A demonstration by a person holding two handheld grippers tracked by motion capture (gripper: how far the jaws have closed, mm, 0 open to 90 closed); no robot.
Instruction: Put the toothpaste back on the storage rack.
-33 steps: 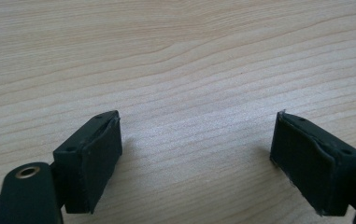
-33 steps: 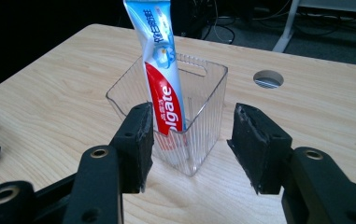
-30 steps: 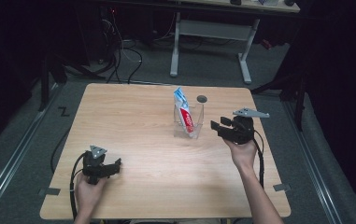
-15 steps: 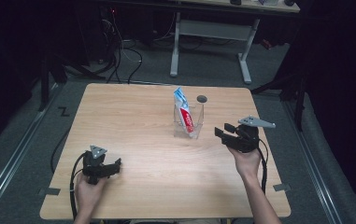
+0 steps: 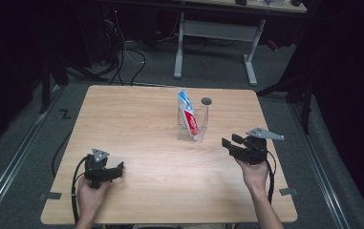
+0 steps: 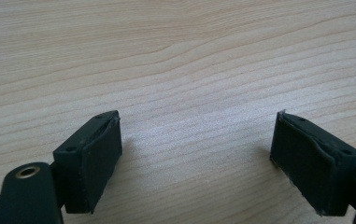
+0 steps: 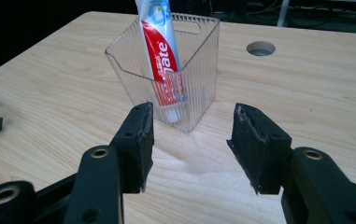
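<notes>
R jaws: apart, nothing between the pads; right gripper (image 7: pixel 189 149) points at the clear container (image 7: pixel 166 79), which sits just ahead and apart from the tips.
R jaw gap vs container: looks narrower than the container's full width, so a grab across the body seems unlikely w/o opening more. Judgement only.
Toothpaste tube (image 7: pixel 159 51): stands inside the container, cap end down, leaning toward its back wall; top sticks out above the rim. Straight ahead of the R jaws, slightly left of centre.
L jaws: wide apart, empty, pads low over bare wood; left gripper (image 6: pixel 196 154) is parked near the table's front left corner in the high view (image 5: pixel 104 172), well apart from the container.
Step in hand (my read): R side is lined up on the container/tube, L side idle.
How to do it well: if going for the tube, come in from above the rim, pads on the flat faces of the tube's upper part, close gently, it's soft. If going for the container, pinch one wall at the rim rather than span it. Light plastic, may slide or tip if nudged.
Beyond: round hole (image 7: pixel 260 48) in table (image 5: pixel 136 119) past the container, to the R of the jaws.
</notes>
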